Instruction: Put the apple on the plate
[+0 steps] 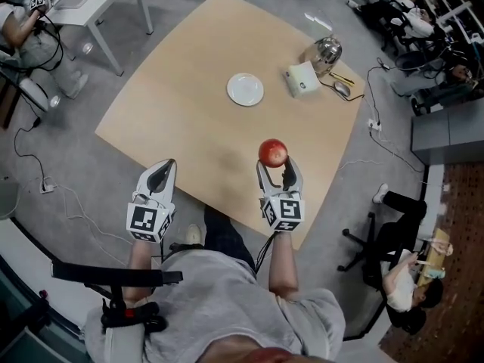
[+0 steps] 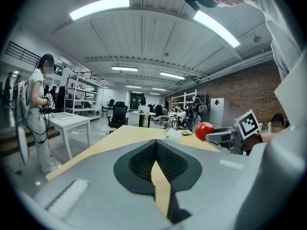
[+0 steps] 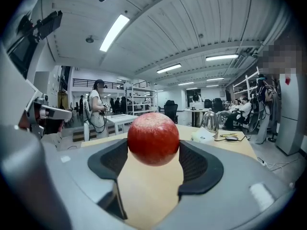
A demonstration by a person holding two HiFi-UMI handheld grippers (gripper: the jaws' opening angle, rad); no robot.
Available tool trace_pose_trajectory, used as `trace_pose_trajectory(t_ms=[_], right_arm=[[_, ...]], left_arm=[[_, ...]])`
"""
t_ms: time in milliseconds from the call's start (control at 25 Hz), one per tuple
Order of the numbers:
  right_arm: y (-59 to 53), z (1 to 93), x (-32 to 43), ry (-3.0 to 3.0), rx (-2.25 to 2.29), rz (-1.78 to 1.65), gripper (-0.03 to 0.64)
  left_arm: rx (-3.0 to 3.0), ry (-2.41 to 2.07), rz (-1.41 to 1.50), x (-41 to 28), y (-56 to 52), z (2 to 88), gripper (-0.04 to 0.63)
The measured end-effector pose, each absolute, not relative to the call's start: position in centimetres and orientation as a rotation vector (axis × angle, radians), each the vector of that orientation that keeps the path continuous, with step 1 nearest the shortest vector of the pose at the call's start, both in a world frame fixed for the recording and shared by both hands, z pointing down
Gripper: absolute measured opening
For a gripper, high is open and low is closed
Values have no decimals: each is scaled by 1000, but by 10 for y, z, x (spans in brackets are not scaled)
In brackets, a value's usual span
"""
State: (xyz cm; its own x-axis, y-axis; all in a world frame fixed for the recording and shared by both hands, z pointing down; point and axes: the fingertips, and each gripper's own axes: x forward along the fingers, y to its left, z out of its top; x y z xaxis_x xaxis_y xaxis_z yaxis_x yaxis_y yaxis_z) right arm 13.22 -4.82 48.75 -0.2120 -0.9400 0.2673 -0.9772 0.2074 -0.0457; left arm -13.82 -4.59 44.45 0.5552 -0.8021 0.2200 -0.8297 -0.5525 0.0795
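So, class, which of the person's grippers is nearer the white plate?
Right. The right gripper, holding the apple, is on the person's side of the plate, slightly right of it; the left gripper, shut and empty, sits farther off to the plate's left.

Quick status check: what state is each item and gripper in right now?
apple: held by the right gripper, above the table
plate: empty, on the table
right gripper: shut on the apple
left gripper: shut, empty
kettle: upright at the table's far corner
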Motion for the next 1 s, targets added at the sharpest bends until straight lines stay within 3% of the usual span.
trace_pose_trajectory(t_ms=[240, 1000], right_arm=[[-92, 525, 142, -2283, 1821, 294, 339], [-161, 534, 131, -2336, 1704, 236, 339]], left_arm=[[2597, -1377, 260, -126, -81, 481, 18], [2555, -1386, 343, -115, -120, 484, 18]])
